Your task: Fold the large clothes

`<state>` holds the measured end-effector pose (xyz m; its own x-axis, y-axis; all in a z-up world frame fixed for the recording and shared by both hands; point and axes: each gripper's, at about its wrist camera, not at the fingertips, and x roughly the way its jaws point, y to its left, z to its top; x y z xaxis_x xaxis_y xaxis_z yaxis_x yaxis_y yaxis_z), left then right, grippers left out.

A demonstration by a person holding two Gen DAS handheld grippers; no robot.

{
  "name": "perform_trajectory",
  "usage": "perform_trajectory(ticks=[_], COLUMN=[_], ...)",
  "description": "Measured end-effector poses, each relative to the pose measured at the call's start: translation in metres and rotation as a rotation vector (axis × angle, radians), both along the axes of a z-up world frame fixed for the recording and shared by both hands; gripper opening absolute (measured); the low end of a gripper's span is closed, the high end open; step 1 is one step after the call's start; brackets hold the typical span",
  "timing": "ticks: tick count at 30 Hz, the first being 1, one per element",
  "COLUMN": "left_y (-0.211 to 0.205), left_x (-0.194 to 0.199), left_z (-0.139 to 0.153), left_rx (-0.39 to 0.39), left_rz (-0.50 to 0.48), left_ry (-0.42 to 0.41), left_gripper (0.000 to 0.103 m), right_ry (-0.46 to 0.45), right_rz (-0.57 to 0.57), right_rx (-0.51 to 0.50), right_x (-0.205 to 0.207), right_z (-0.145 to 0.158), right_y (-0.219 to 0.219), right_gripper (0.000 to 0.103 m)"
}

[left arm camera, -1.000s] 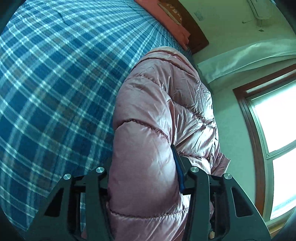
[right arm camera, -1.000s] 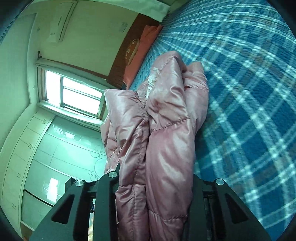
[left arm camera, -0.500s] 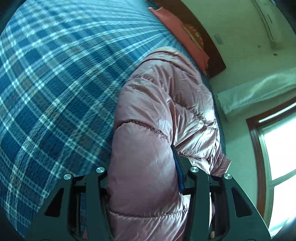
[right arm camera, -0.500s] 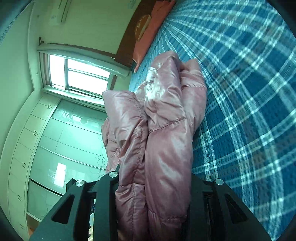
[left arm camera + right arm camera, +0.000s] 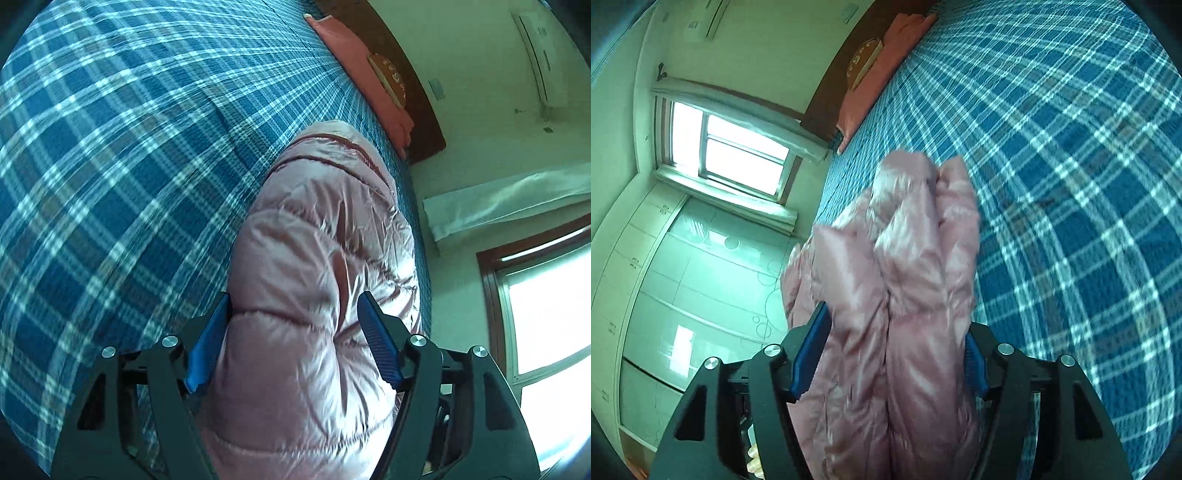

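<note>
Both sets of jaws have spread since a second ago: blue pads that were sunk into the pink puffer jacket (image 5: 317, 288) now stand out beside it. Left gripper (image 5: 293, 317): jaws fairly wide, padding bulging between them, near pad touching fabric, far pad looks just clear. I read it as letting go, not clamped. Right gripper (image 5: 897, 339): same story, jaws parted with two bunched rolls of jacket (image 5: 905, 266) between them, right pad mostly hidden by fabric, so contact there I cannot tell.

Jacket sits along the edge of the plaid bed (image 5: 110, 166), on the window side, mostly on the mattress. Whether some of it hangs over the side I cannot tell. Both views are motion-blurred.

Risks, my judgement: slick, springy padding, so once I let go the bunched rolls may puff back out and undo the fold. It lies close to the mattress edge, so a nudge on withdrawal could slide it toward the floor. Fabric could also snag on a pad as I pull back and drag a layer with it.

Long axis runs straight away from both cameras, along the bed toward the pink pillow (image 5: 362, 74) and headboard (image 5: 406, 85). Far end in the left view is a rounded hem or collar, can't say which.
</note>
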<state>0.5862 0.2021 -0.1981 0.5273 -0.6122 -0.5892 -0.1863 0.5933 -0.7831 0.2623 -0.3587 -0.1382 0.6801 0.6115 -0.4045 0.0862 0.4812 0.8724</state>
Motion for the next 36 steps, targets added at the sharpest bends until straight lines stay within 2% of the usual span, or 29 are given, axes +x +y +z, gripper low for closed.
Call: perform_trajectory(ticks=[3,4,5,7,9,11,15,16,18,20,22,25,29,30,33,35,36], left_y=[-0.007,-0.009,-0.010,-0.013,-0.015,-0.017,-0.012,-0.008,0.003,0.010,0.016,0.022,0.016,0.012,0.008,0.007,0.007], left_x=[0.013,0.018,0.021,0.028,0.033,0.039,0.039,0.036,0.026,0.013,-0.004,-0.033,-0.060,-0.063,-0.071,-0.076,-0.078], left_z=[-0.002,-0.004,-0.007,-0.012,-0.019,-0.025,-0.025,-0.024,-0.021,-0.017,-0.014,-0.012,-0.015,-0.018,-0.018,-0.011,-0.008], left_rx=[0.048,0.056,0.064,0.076,0.080,0.079,0.044,0.040,0.037,0.029,0.029,-0.003,-0.011,-0.022,-0.038,-0.036,-0.030], left_rz=[-0.022,-0.029,-0.034,-0.040,-0.044,-0.047,-0.063,-0.063,-0.037,-0.035,-0.034,-0.036,-0.065,-0.078,-0.071,-0.062,-0.057], left_ry=[0.014,0.019,0.025,0.037,0.046,0.060,0.050,0.048,0.047,0.036,0.021,0.012,0.006,0.008,0.012,-0.001,-0.007], left_gripper=[0.068,0.064,0.056,0.050,0.046,0.046,0.047,0.050,0.065,0.068,0.071,0.076,0.077,0.074,0.057,0.051,0.049], right_ry=[0.018,0.027,0.045,0.088,0.115,0.122,0.107,0.104,0.088,0.072,0.061,0.062,0.072,0.076,0.086,0.088,0.089], right_rz=[-0.017,-0.021,-0.025,-0.025,-0.033,-0.035,-0.028,-0.027,-0.026,-0.026,-0.016,0.006,0.009,0.007,0.025,0.023,0.019], right_rx=[0.022,0.033,0.040,0.072,0.082,0.084,0.078,0.072,0.062,0.056,0.062,0.064,0.053,0.068,0.094,0.086,0.086], right_x=[0.014,0.018,0.023,0.033,0.037,0.038,0.031,0.025,0.010,-0.002,-0.021,-0.049,-0.081,-0.087,-0.094,-0.099,-0.099], right_z=[-0.004,-0.007,-0.010,-0.024,-0.034,-0.041,-0.034,-0.029,-0.020,-0.014,-0.010,-0.009,-0.016,-0.024,-0.028,-0.025,-0.024], right_y=[-0.003,-0.004,-0.004,-0.005,-0.005,-0.005,-0.006,-0.008,-0.009,-0.010,-0.008,-0.002,0.010,0.012,0.020,0.024,0.024], right_gripper=[0.065,0.063,0.046,0.032,0.027,0.027,0.030,0.033,0.042,0.062,0.065,0.066,0.068,0.069,0.067,0.046,0.044])
